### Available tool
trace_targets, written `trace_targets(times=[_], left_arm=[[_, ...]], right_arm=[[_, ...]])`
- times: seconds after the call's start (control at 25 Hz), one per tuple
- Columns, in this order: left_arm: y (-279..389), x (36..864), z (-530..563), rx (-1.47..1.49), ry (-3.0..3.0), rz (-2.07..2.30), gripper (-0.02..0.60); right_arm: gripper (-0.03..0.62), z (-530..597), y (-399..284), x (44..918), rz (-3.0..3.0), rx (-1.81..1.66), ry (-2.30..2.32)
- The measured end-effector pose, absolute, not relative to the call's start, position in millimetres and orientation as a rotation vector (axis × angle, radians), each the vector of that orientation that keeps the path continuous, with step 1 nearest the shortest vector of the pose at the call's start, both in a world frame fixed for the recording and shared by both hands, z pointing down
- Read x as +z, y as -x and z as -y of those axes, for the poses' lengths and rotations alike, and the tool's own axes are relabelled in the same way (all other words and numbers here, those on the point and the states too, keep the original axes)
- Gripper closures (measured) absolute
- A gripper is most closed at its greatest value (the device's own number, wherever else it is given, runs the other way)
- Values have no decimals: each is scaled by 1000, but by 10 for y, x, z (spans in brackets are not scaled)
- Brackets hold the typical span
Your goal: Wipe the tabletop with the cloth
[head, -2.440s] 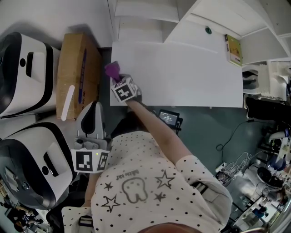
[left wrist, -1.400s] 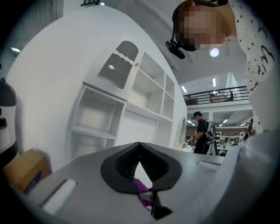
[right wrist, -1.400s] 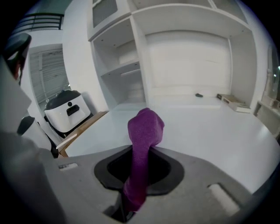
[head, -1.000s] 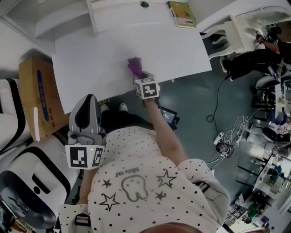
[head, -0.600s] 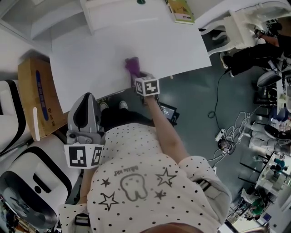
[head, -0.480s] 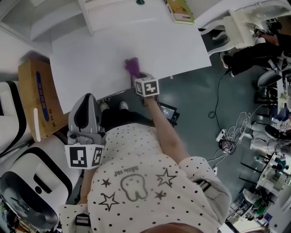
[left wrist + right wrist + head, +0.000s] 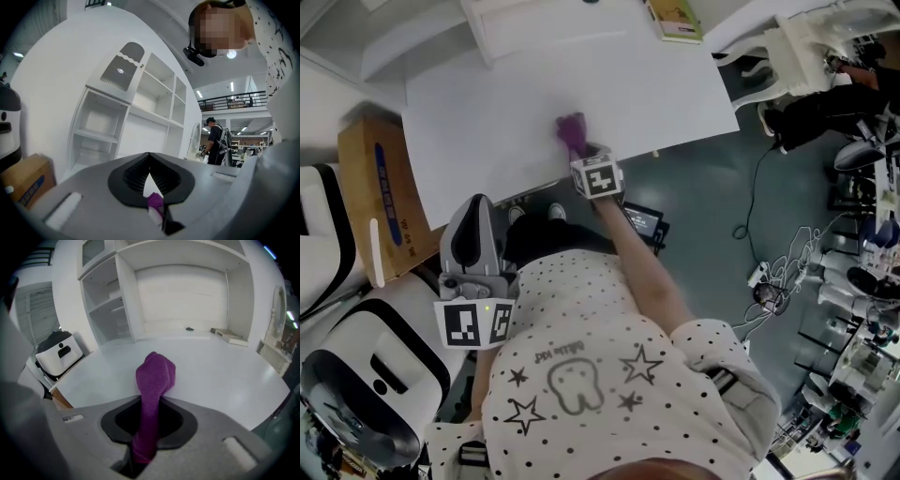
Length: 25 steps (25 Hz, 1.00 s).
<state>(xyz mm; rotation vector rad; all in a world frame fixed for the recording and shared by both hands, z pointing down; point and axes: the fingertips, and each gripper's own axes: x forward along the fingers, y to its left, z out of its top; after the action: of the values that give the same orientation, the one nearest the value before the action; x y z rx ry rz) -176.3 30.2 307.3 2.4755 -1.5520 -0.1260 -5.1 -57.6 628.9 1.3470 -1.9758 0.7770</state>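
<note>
Head view: right gripper (image 7: 582,152) clamped on purple cloth (image 7: 571,129), pressed to tabletop (image 7: 478,103) by its near edge; left gripper (image 7: 472,208) off the tabletop, short of that edge.
Left gripper view: jaws tip to tip, nothing between.
Right gripper view: cloth bunched ahead of jaws; book (image 7: 232,337) at tabletop's far right, print unreadable.

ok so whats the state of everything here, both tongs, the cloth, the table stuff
white tabletop: no spill visible
purple terry cloth: bunched, free end resting on the tabletop near its front edge
right tongs: shut on the cloth
left tongs: shut, empty, held off the table
greenish book: closed, lying flat at the far edge
brown cardboard box: closed, beside the table
</note>
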Motion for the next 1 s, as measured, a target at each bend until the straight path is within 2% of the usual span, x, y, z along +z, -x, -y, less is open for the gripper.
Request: trace_targets(times=[0.4,1.0], left_arm=[[1766,3096,-374,-128,-2444,1579,586],[2354,3056,-404,-128,-2389,1636,586]], right_arm=[[533,521,254,6213,1985,681,-1309],[533,412,663,6211,1956,685,-1330]])
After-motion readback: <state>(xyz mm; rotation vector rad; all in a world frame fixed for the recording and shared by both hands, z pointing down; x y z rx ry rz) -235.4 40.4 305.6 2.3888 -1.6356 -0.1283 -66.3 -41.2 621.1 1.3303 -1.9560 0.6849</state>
